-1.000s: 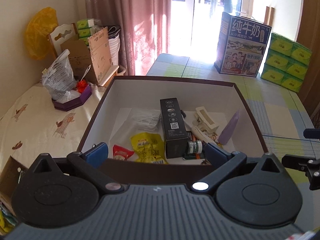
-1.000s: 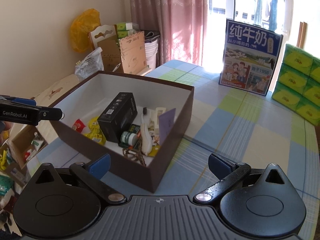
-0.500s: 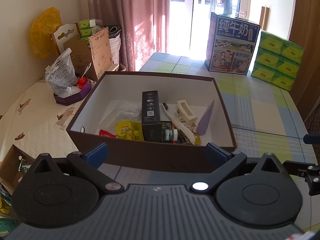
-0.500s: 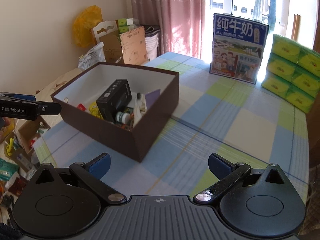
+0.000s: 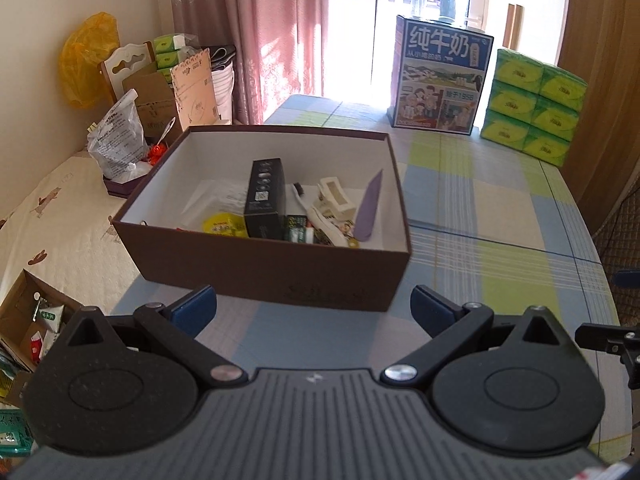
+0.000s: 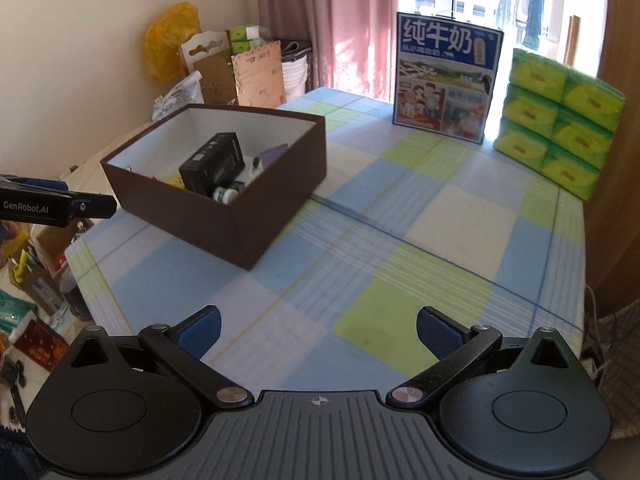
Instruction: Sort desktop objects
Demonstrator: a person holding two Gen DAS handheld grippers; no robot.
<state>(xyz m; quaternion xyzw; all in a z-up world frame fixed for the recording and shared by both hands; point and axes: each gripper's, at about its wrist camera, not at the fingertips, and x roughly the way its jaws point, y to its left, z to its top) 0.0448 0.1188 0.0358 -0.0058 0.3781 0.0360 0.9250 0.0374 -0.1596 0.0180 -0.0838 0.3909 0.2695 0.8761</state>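
Brown box [image 5: 264, 264], open-topped, on checked surface [image 6: 400, 240]: holds black carton [image 5: 265, 200], yellow packet [image 5: 222, 224], white clip [image 5: 336, 200], purple piece [image 5: 369, 208] (leaning on right wall). Left gripper [image 5: 312, 310]: fingers wide apart, holding nothing, just short of box. Right gripper [image 6: 318, 330]: fingers wide apart, holding nothing, over bare cloth.

Checked table [image 6: 360, 240], brown box [image 6: 256, 216], milk carton [image 6: 446, 80], tissue packs [image 6: 560, 120]
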